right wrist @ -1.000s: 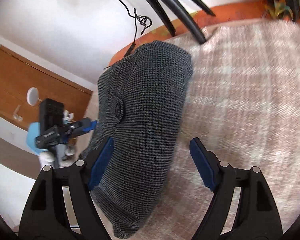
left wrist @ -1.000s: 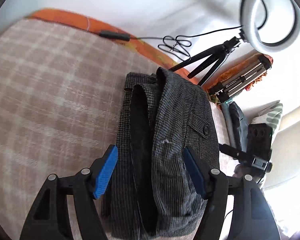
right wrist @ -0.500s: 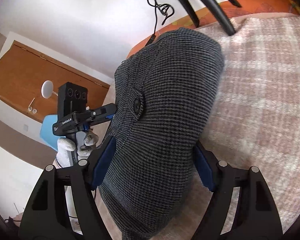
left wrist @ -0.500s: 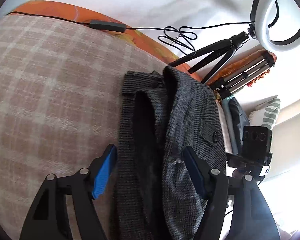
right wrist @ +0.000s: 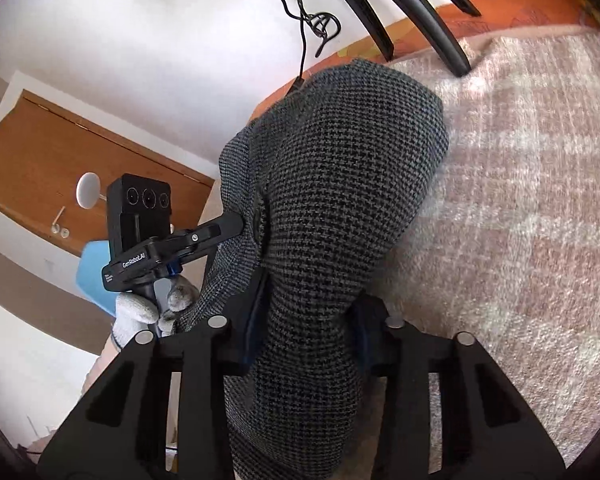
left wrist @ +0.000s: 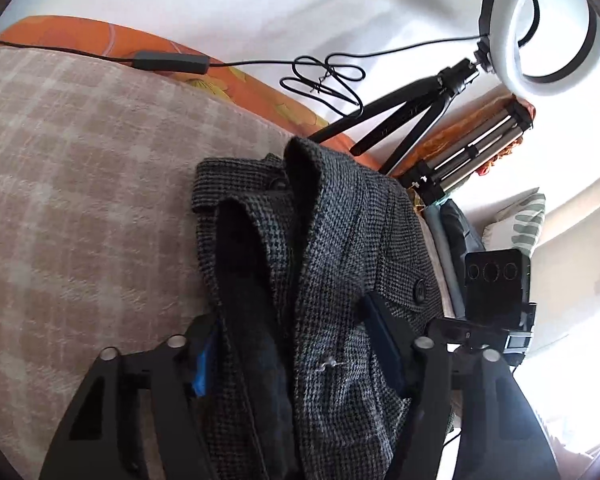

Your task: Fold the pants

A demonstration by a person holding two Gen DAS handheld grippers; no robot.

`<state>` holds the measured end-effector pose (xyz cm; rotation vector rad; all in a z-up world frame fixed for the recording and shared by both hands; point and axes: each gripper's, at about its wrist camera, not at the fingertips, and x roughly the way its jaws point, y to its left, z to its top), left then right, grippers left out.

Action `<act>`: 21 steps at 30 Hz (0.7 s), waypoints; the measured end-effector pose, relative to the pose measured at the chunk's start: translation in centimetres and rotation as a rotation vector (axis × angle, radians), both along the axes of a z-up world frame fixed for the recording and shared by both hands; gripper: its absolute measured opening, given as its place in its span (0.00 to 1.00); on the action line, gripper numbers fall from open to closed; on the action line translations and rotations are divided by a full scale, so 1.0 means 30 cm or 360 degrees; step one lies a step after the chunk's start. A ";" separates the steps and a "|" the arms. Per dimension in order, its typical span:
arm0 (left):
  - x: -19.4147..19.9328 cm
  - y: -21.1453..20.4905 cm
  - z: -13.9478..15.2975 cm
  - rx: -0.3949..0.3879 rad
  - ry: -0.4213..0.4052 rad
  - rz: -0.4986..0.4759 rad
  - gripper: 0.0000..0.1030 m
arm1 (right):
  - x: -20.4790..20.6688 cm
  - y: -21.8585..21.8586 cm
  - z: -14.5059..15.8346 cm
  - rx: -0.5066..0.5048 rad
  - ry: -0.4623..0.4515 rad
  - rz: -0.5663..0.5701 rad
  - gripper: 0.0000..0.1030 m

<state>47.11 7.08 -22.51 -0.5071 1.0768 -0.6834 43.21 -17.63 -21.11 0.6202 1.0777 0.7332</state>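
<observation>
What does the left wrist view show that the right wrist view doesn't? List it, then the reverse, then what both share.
Left wrist only: the cable box, the folded tripod, the dark lining.
Right wrist only: the wooden door, the gloved hand.
Both: the pants on the plaid blanket, clamped by the left gripper and the right gripper.

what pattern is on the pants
Small grey-and-black houndstooth check on the pants, clearest in the right wrist view.
</observation>
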 end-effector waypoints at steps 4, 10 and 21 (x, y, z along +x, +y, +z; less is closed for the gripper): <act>-0.001 0.029 -0.003 -0.0063 0.0006 0.0061 0.37 | -0.023 -0.003 0.053 -0.0035 -0.0071 -0.0012 0.28; -0.003 0.030 -0.006 -0.0053 -0.0002 0.0074 0.30 | 0.013 -0.020 -0.018 0.0033 0.0112 -0.0073 0.52; -0.018 0.022 0.025 -0.0094 -0.0086 0.0077 0.23 | -0.067 0.013 0.124 -0.0063 -0.0135 -0.0042 0.21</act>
